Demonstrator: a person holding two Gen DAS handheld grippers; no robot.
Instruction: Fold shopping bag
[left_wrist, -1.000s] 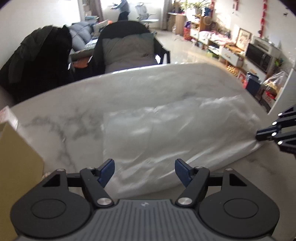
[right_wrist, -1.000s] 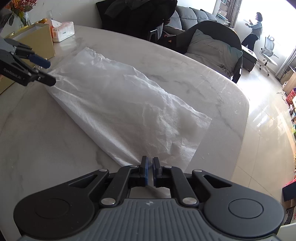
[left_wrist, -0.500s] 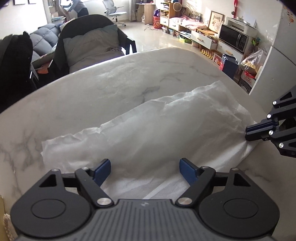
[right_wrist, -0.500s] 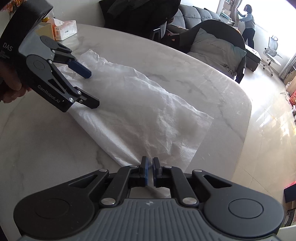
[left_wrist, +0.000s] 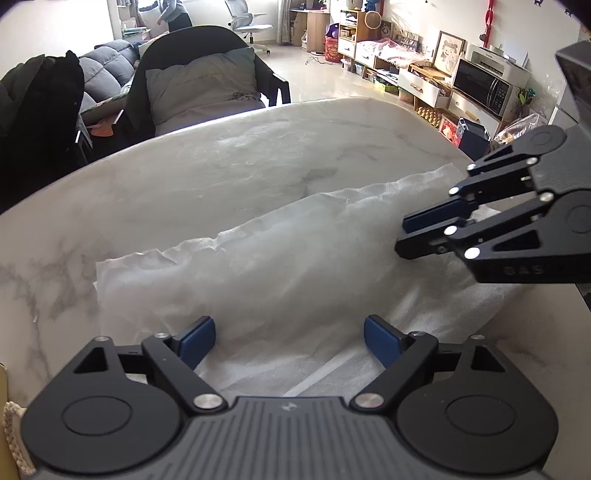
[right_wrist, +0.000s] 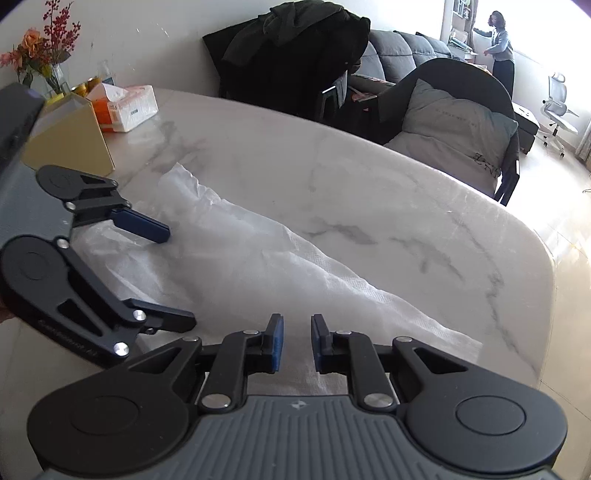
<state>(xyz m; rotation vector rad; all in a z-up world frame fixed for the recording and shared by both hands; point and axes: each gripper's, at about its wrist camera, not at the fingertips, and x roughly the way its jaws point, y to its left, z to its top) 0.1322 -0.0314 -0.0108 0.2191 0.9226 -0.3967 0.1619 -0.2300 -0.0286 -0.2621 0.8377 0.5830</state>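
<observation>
A white, crinkled shopping bag (left_wrist: 295, 266) lies as a long strip on the marble table (left_wrist: 221, 177). My left gripper (left_wrist: 290, 328) hangs low over the bag's near long edge. Its jaws stand wide and are still opening, with only the bag's surface below them. My right gripper (right_wrist: 296, 325) is over the bag (right_wrist: 240, 266) toward its right end. Its jaws are opening to a narrow gap, and the pads press on nothing. In each wrist view the other gripper shows: the right gripper (left_wrist: 403, 238) at the right, the left gripper (right_wrist: 175, 277) at the left.
A yellow box (right_wrist: 70, 136), a tissue box (right_wrist: 125, 107) and a vase of flowers (right_wrist: 40, 48) stand at the table's far left. A dark chair with a grey cushion (left_wrist: 207, 88) sits behind the table's rounded edge. A person (right_wrist: 500, 48) stands far back by the window.
My right gripper has moved in over the bag toward the left gripper, and its shut jaws have parted. The left gripper came lower over the bag and spread a little wider.
</observation>
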